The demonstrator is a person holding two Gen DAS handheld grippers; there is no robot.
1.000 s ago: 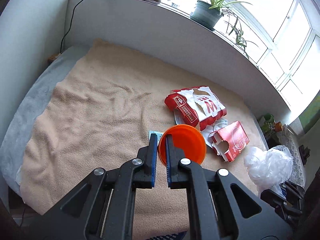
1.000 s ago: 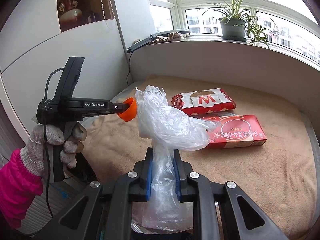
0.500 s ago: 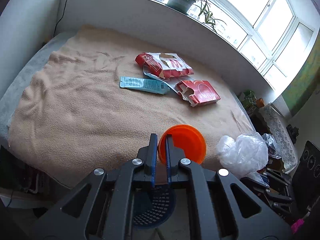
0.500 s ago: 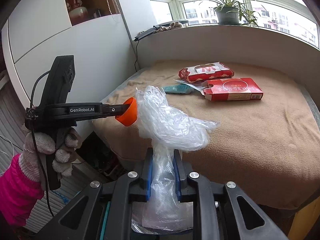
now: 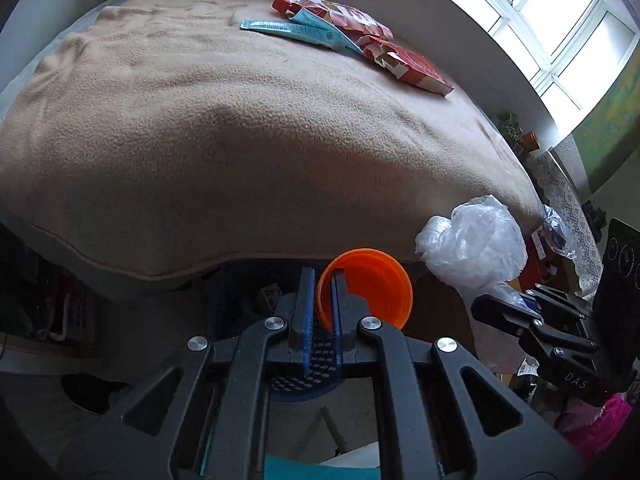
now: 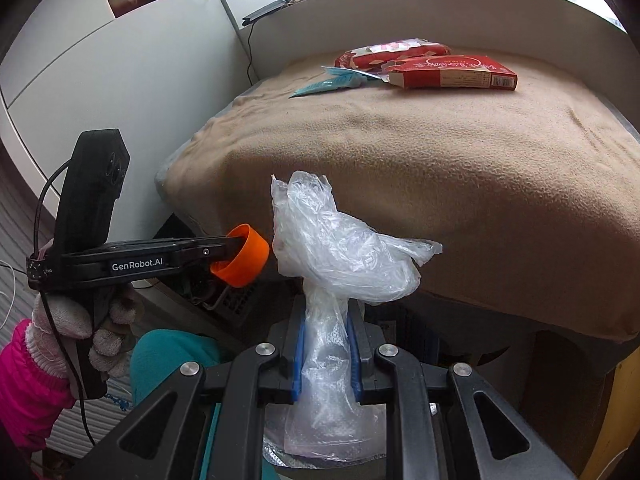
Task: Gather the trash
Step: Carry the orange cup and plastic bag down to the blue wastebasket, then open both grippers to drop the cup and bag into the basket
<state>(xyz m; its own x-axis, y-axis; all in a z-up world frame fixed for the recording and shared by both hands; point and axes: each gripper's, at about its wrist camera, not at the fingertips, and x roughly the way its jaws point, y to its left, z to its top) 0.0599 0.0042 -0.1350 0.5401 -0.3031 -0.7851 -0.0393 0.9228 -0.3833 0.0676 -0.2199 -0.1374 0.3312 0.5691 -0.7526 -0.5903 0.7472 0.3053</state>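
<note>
My left gripper (image 5: 322, 280) is shut on the rim of an orange plastic cup (image 5: 372, 288), held off the near edge of the bed; the cup (image 6: 244, 256) and left gripper (image 6: 234, 246) also show in the right wrist view. My right gripper (image 6: 326, 312) is shut on a crumpled clear plastic bag (image 6: 340, 252), which also shows in the left wrist view (image 5: 472, 244). Still on the bed lie a torn red wrapper (image 5: 336, 12), a red carton (image 6: 452, 72) and a teal sachet (image 5: 296, 32).
A blue perforated basket (image 5: 316, 360) sits on the floor just below the left gripper. The beige blanket (image 5: 220, 120) covers the bed. A gloved hand with a pink sleeve (image 6: 24, 376) holds the left gripper. Clutter stands at the right of the bed (image 5: 560, 240).
Both grippers have pulled back from over the bed and sunk past its near edge, still holding the cup and the bag. The blue basket has come into view under the left gripper.
</note>
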